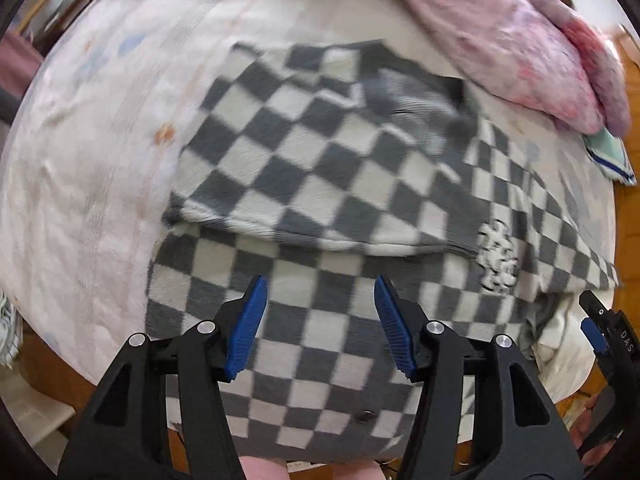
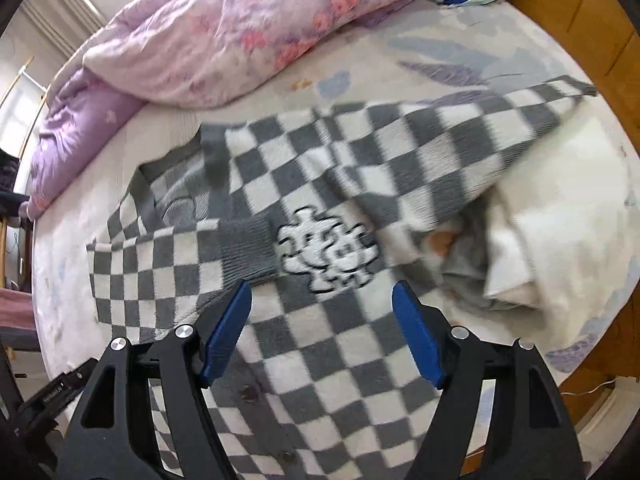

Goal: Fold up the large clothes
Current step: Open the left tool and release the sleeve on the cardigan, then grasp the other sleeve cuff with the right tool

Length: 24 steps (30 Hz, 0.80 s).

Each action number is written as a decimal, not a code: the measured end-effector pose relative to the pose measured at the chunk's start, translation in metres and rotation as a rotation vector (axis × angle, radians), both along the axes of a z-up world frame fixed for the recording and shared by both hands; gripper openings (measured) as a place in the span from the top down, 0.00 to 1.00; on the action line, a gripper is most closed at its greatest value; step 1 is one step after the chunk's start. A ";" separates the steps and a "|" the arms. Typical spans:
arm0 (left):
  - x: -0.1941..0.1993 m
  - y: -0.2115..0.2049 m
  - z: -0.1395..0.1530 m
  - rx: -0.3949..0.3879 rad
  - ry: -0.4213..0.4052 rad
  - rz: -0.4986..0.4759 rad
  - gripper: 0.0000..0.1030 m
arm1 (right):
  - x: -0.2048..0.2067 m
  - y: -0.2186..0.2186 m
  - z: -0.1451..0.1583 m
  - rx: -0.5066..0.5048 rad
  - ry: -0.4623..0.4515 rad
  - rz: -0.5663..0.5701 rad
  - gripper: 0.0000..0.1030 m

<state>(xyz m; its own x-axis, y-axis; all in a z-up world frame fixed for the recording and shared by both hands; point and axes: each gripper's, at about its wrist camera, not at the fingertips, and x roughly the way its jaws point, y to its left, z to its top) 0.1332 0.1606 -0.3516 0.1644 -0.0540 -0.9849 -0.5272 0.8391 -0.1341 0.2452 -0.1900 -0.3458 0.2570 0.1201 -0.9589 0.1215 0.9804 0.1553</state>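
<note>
Both claws released, nothing btwn jaws: left gripper (image 1: pixel 320 320) & right gripper (image 2: pixel 322 332) hang above checkered sweater (image 1: pixel 320 168), lying on bed (image 1: pixel 80 160) w/ one sleeve (image 2: pixel 180 256) across chest

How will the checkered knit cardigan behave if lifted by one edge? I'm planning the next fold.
The checkered cardigan would probably droop: its folded sleeve lies limp and follows the bed. The thick knit with ribbed cuff suggests it isn't slippery. Loose layers may well slide apart when raised.
</note>
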 end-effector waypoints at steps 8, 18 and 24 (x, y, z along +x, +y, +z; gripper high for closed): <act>0.040 -0.100 0.029 0.018 -0.049 -0.126 0.44 | -0.008 -0.108 0.018 0.005 -0.021 -0.095 0.32; 0.105 -0.208 0.025 0.007 -0.060 -0.270 0.41 | 0.008 -0.251 0.025 0.025 -0.053 -0.308 0.32; 0.146 -0.250 0.007 -0.014 -0.056 -0.321 0.40 | 0.040 -0.324 0.015 0.100 -0.057 -0.439 0.31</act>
